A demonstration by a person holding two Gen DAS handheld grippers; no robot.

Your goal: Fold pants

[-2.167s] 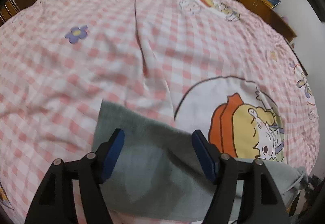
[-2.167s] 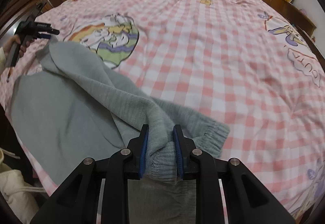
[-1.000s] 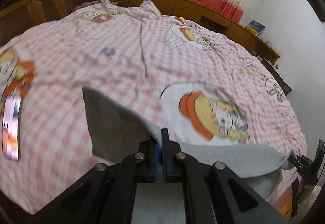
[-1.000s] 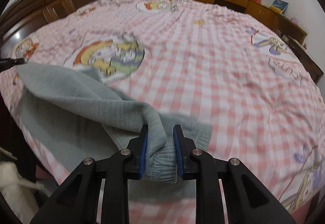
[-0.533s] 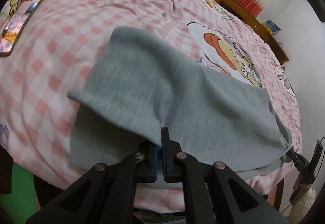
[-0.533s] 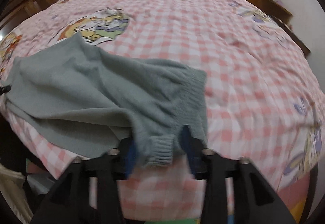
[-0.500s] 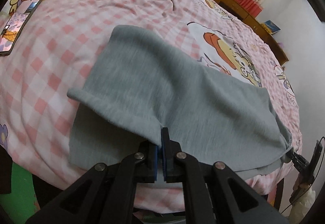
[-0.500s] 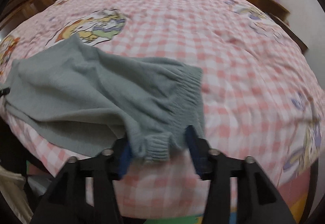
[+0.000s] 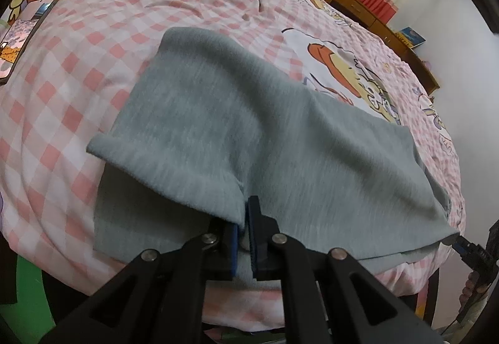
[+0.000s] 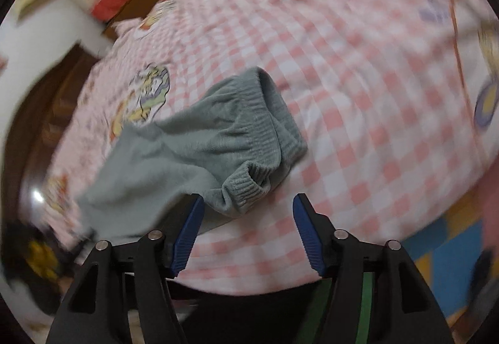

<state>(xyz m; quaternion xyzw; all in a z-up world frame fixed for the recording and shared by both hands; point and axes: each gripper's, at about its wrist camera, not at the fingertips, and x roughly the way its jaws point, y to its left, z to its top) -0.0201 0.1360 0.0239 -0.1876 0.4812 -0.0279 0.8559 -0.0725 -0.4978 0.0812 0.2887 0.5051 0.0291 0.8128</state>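
The left hand-held gripper (image 9: 243, 231) stays clamped on the pants (image 9: 249, 132), which run ahead and rightward toward the right hand-held gripper (image 10: 248, 230), just opened and empty.

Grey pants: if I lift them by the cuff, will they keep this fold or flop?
Probably flop: the grey pants drape softly over the bed. The knit looks thick, so likely some weight. The ribbed waistband bunches, so it should stretch rather than stay flat.

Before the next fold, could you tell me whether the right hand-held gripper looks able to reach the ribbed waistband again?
Probably yes: the right hand-held gripper is open, and the ribbed waistband lies just ahead, unobstructed.
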